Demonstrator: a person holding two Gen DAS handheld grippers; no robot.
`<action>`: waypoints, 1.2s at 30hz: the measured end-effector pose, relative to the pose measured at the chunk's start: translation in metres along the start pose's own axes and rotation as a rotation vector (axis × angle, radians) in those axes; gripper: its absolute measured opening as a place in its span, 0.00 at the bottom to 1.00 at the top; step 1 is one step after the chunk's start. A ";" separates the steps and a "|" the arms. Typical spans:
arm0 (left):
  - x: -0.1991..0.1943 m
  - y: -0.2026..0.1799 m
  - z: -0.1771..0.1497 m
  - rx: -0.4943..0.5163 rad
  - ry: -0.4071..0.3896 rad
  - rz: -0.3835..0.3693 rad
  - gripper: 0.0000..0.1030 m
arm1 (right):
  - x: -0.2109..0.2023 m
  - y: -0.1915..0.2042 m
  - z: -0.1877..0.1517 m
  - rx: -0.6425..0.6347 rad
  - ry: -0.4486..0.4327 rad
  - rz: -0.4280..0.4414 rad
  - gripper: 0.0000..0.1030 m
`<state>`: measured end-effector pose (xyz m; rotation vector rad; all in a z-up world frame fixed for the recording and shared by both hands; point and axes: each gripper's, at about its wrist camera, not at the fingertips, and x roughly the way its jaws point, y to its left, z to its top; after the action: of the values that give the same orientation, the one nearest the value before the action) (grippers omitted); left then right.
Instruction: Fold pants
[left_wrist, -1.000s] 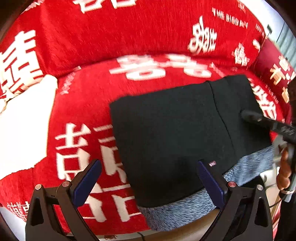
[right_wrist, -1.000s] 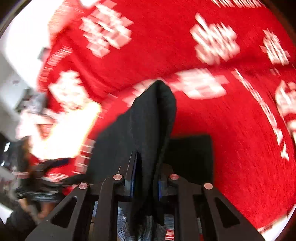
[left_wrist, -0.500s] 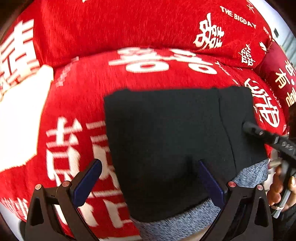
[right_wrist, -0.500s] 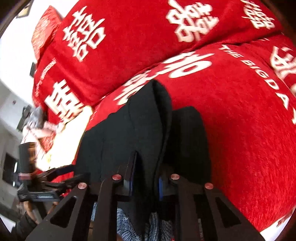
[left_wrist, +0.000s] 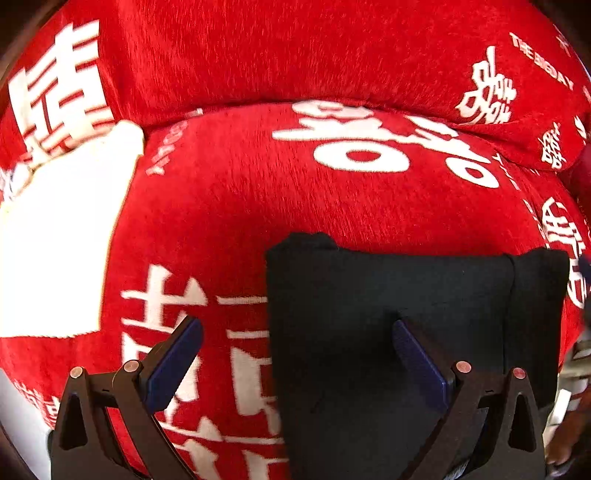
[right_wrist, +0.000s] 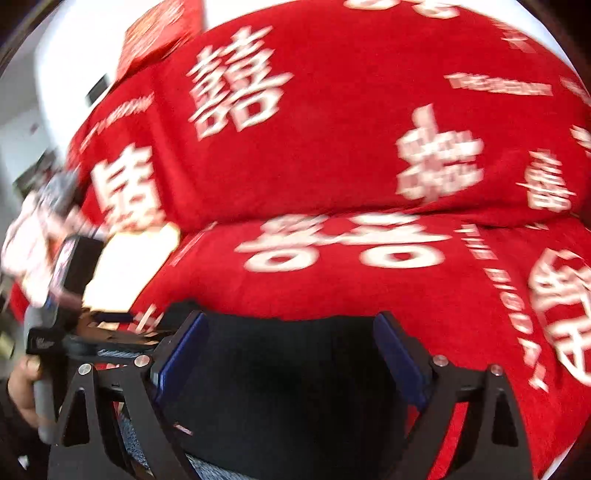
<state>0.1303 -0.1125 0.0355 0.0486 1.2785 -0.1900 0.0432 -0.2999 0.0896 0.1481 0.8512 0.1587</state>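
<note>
Letting go: the right gripper (right_wrist: 291, 358) has just opened over the pants (left_wrist: 388, 332); left gripper (left_wrist: 295, 354) open too. Lift away slowly.

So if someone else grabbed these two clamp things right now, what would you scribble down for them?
Left gripper: open, empty, straddling the left edge of the pants.
Right gripper: jaws have just been opening; now wide, the cloth below them, not pinched.
Pants: black, lying flat as a folded rectangle near the front of the red sofa cover.
Done: fold laid down and let go.
Left: probably a check that the edges line up, perhaps one more fold.
</note>
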 end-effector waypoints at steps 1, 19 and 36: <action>0.003 0.001 0.001 -0.011 0.006 -0.009 0.99 | 0.020 -0.006 -0.001 0.008 0.053 -0.015 0.90; -0.036 -0.005 -0.049 0.074 -0.021 -0.080 1.00 | -0.013 0.010 -0.060 -0.109 0.109 -0.258 0.91; -0.055 0.001 -0.108 0.113 -0.100 -0.061 1.00 | -0.050 0.000 -0.124 0.011 0.157 -0.328 0.94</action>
<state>0.0129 -0.0903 0.0563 0.0960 1.1693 -0.3137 -0.0829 -0.3014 0.0457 0.0049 1.0206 -0.1433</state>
